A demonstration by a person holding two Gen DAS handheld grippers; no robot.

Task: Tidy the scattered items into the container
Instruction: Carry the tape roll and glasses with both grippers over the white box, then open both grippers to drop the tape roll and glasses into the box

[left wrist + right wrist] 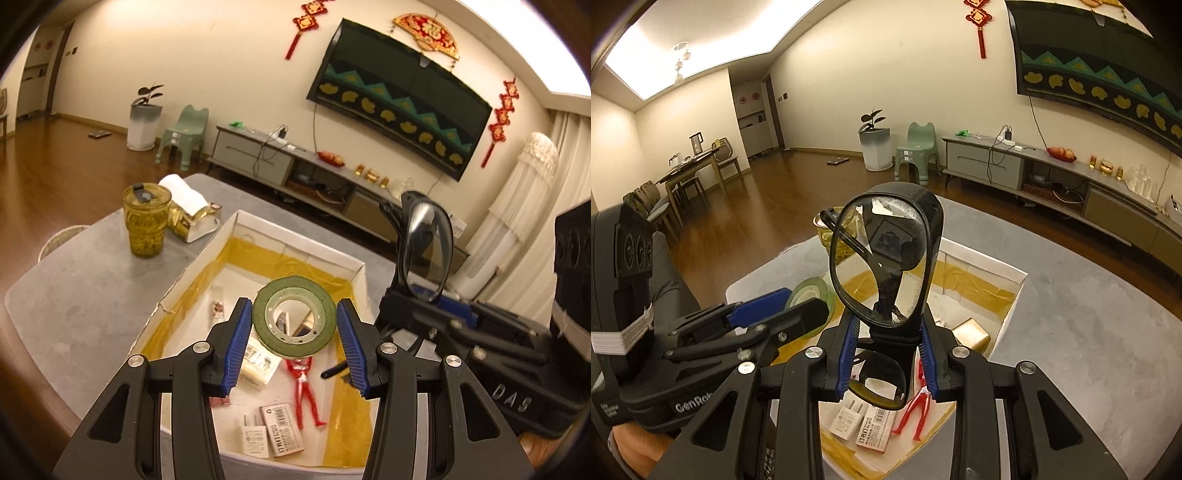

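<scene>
A white cardboard box (291,236) with yellow tape inside stands on the grey table. In it lie a red toy figure (306,384), a white charger (255,439), small cards and packets. My left gripper (293,343) is open above the box; a green tape roll (295,317) hangs between its blue pads, touching neither. My right gripper (888,354) is shut on black-framed glasses (882,266), held upright over the box (982,266). The glasses (424,247) also show in the left wrist view at the right.
A yellow glass cup (146,221) and a tissue roll in a gold holder (188,210) stand on the table's far left. A TV cabinet (295,166) runs along the wall behind. The right gripper's body (480,339) is close beside the left one.
</scene>
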